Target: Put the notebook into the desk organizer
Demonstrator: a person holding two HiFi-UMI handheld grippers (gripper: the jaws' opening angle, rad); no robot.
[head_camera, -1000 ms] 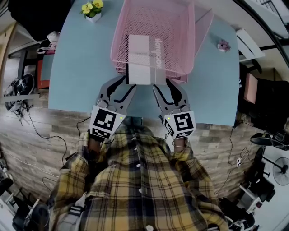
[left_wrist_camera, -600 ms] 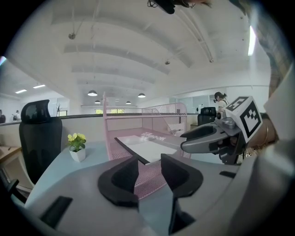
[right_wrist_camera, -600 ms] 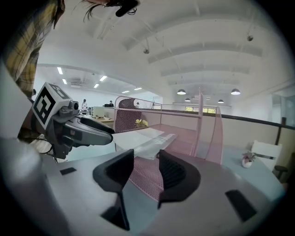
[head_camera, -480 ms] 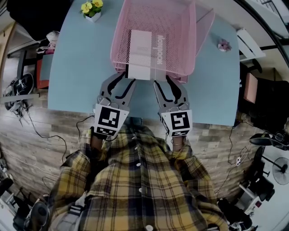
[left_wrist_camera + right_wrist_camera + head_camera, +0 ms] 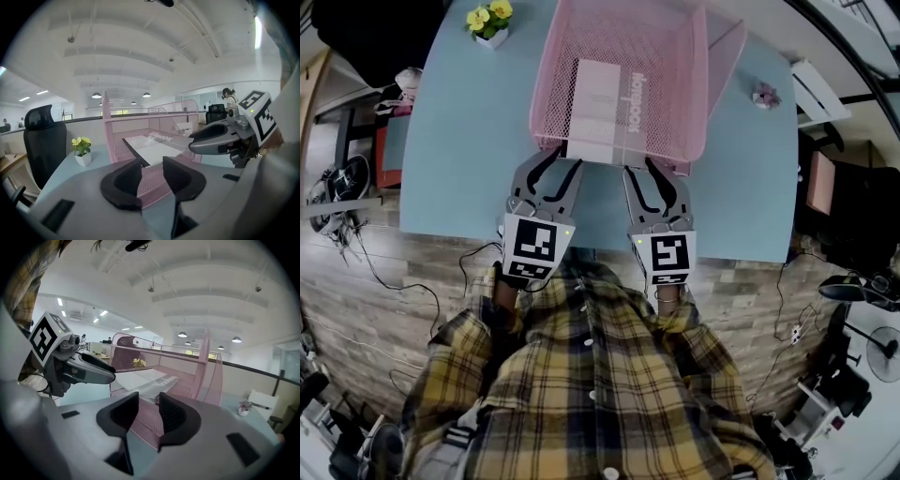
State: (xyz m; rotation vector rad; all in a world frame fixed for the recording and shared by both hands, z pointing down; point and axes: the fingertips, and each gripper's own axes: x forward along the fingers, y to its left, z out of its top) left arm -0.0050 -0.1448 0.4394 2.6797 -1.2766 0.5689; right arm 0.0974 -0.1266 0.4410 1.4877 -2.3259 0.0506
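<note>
Notebook (image 5: 602, 108) lay in pink organizer (image 5: 698, 84). Left gripper (image 5: 555, 161) sat at its 7 o'clock, right gripper (image 5: 652, 169) at 5. Both were closing, jaws apart, gripping nothing.

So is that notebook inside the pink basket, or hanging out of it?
Inside, lying flat: the notebook rests on the floor of the pink mesh organizer, its near edge about level with the open front lip.
</note>
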